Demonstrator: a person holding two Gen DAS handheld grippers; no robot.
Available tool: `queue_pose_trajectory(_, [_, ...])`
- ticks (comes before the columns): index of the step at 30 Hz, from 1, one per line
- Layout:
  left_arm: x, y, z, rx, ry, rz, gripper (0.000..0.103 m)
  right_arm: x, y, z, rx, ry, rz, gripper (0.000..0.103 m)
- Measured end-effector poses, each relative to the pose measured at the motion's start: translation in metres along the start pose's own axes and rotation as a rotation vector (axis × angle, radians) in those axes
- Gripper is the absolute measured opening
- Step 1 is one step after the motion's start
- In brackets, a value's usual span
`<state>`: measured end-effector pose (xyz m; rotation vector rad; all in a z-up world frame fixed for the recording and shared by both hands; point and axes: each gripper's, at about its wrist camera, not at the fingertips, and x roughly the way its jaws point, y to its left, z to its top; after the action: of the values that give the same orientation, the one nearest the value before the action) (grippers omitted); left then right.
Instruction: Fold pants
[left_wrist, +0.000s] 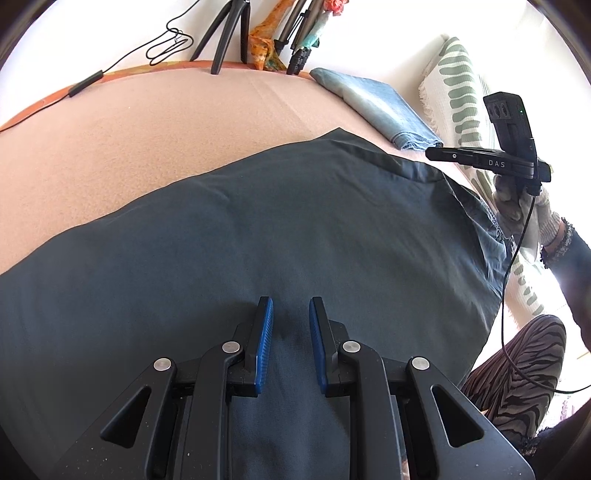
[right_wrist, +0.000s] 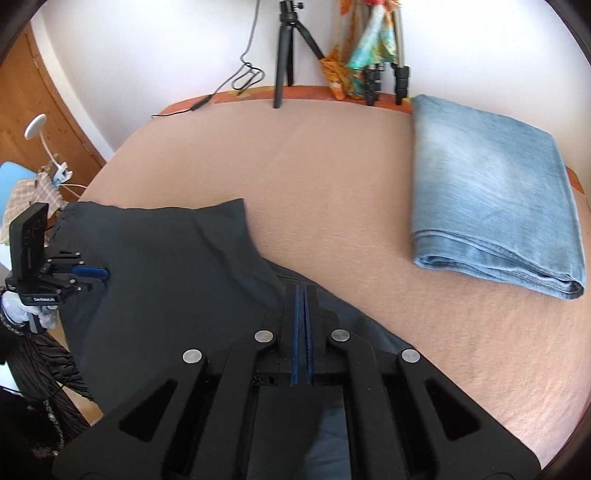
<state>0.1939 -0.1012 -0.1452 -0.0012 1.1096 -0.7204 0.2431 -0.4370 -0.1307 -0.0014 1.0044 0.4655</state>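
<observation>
Dark grey-green pants (left_wrist: 258, 236) lie spread on a peach-coloured bed; they also show in the right wrist view (right_wrist: 166, 280). My left gripper (left_wrist: 291, 314) is open, its blue pads just above the cloth with nothing between them; it shows at the pants' left edge in the right wrist view (right_wrist: 92, 275). My right gripper (right_wrist: 303, 295) has its blue pads pressed together at a fold edge of the pants, shut on the cloth. In the left wrist view its body (left_wrist: 491, 158) is at the pants' far right corner, fingertips hidden.
Folded light-blue jeans (right_wrist: 491, 195) lie at the bed's far right, also in the left wrist view (left_wrist: 376, 107). Tripods (right_wrist: 288, 48), a cable and colourful fabric stand along the far wall. A green-patterned pillow (left_wrist: 458, 92) lies right. Bare sheet (right_wrist: 314, 166) lies between the garments.
</observation>
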Motion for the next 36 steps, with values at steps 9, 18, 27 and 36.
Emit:
queue_pose_trajectory(9, [-0.023,0.001,-0.009,-0.019,-0.049,0.025,0.018,0.069,0.045,0.029,-0.019,0.068,0.016,0.026])
queue_pose_trajectory(18, [-0.086,0.038,-0.035,-0.176,-0.174,0.075,0.022,0.077,0.049,0.038,0.060,0.085,-0.095,0.032])
queue_pose_trajectory(27, [-0.166,0.113,-0.087,-0.455,-0.329,0.119,0.030,0.024,0.102,0.025,0.061,-0.028,-0.053,0.051])
queue_pose_trajectory(36, [-0.219,0.195,-0.152,-0.762,-0.428,0.246,0.031,0.010,0.166,0.004,0.058,-0.096,0.119,0.062])
